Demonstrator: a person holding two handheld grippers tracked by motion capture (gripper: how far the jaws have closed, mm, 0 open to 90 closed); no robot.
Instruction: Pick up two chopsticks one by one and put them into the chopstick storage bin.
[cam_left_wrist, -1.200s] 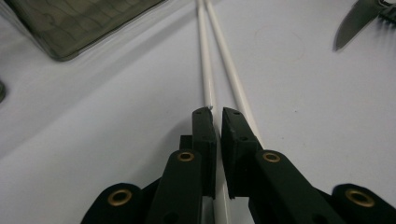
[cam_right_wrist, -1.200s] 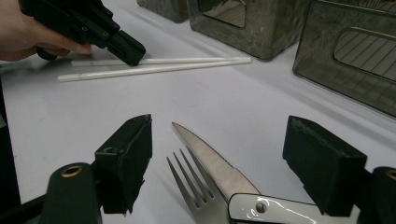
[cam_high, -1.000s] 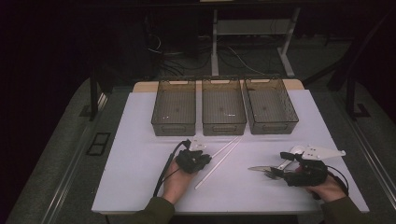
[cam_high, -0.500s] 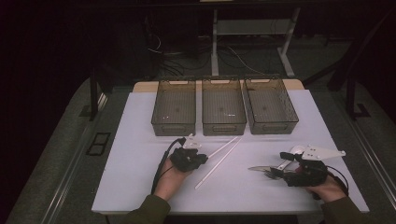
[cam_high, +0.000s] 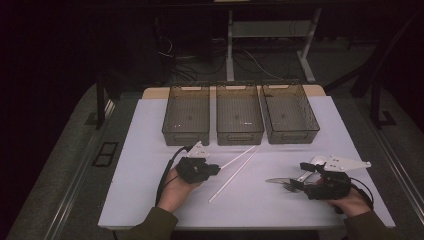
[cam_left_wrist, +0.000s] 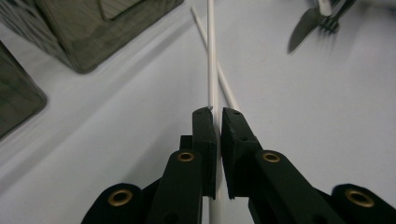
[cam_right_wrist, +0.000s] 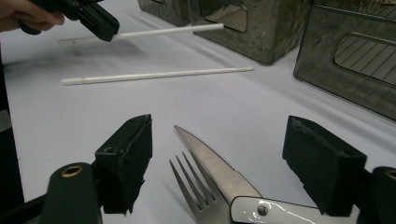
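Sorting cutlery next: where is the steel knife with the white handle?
In the high view the steel knife lies at the table's right, beside the fork, between the right gripper's open jaws.

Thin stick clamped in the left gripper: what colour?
White; the thin plastic stick shows clearest in the left gripper view.

Overall light: the white rectangular tabletop (cam_high: 150, 150) is lit from above; the room around it is left almost black in the high view.
Shadows: soft, faint shadows are cast beside the thin white plastic stick (cam_right_wrist: 154, 74) lying on the table and under the three dark see-through plastic bins (cam_high: 240, 117).
Glare: a bright highlight is seen on the white handle of the steel table knife (cam_right_wrist: 210, 168).
Focus: the near black jaws are rendered soft in both gripper views; the serrated blade is sharp.
Blur: the raised white stick (cam_right_wrist: 168, 31) and the left gripper (cam_right_wrist: 100, 21) are smeared slightly.
Noise: grain is seen in the dark areas of the high view.
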